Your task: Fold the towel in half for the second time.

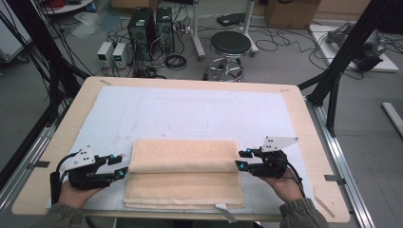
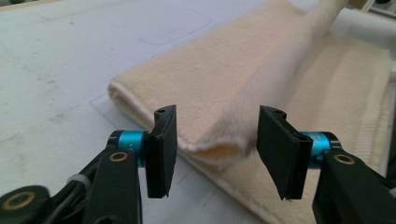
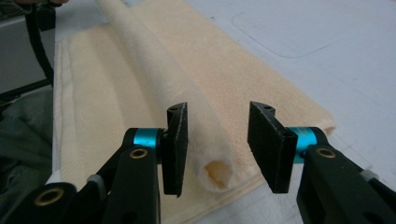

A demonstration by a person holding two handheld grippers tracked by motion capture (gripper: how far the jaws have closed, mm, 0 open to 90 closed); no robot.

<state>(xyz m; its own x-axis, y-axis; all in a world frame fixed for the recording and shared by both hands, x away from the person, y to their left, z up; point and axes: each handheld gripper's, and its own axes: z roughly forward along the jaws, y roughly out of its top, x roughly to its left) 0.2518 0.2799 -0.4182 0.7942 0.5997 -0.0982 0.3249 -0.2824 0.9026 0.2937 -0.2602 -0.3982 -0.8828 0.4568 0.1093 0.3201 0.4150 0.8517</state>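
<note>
A fluffy peach terry towel [image 1: 184,173], partly folded with a soft raised ridge, lies on the white mat [image 1: 190,111]. The left gripper [image 1: 122,166] and right gripper [image 1: 241,159] flank its ends, jaws released, pads clear of the nap.

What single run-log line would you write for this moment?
towel: folded on mat | left gripper: open at fold edge | right gripper: open at fold edge

Even, soft indoor light, faint shadows, no glare; gripper views softly blurred toward the far background.
</note>
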